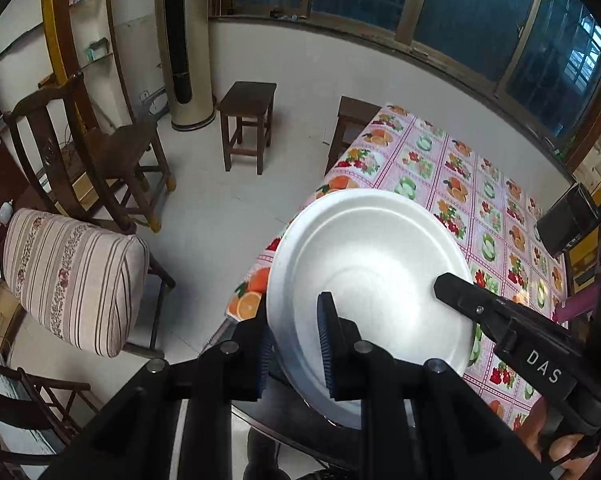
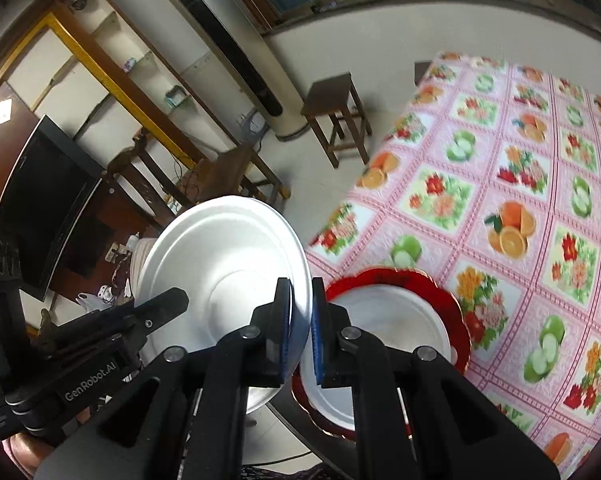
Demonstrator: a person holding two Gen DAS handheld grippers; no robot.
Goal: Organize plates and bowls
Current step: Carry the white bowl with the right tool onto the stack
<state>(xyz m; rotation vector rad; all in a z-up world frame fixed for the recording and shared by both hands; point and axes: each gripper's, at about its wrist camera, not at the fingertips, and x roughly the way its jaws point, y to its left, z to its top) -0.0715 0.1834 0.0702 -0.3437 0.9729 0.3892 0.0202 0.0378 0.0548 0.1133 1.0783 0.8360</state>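
A white plate (image 1: 372, 280) is held tilted in the air above the near corner of the table. My left gripper (image 1: 296, 344) is shut on its left rim, and my right gripper (image 2: 300, 324) is shut on its right rim; the plate also shows in the right wrist view (image 2: 220, 260). The right gripper's finger (image 1: 480, 308) reaches in from the right. Below it, a red-rimmed plate (image 2: 452, 304) with a white plate (image 2: 392, 320) stacked in it sits on the table's near corner. The left gripper's finger (image 2: 156, 308) shows at the left.
The table has a pink fruit-print cloth (image 2: 500, 184). A black box (image 1: 568, 216) stands at its far right. Wooden stools (image 1: 246, 120) and chairs (image 1: 100, 152) stand on the floor to the left, with a striped cushioned chair (image 1: 72, 276) close by and a tower air conditioner (image 1: 184, 52) behind.
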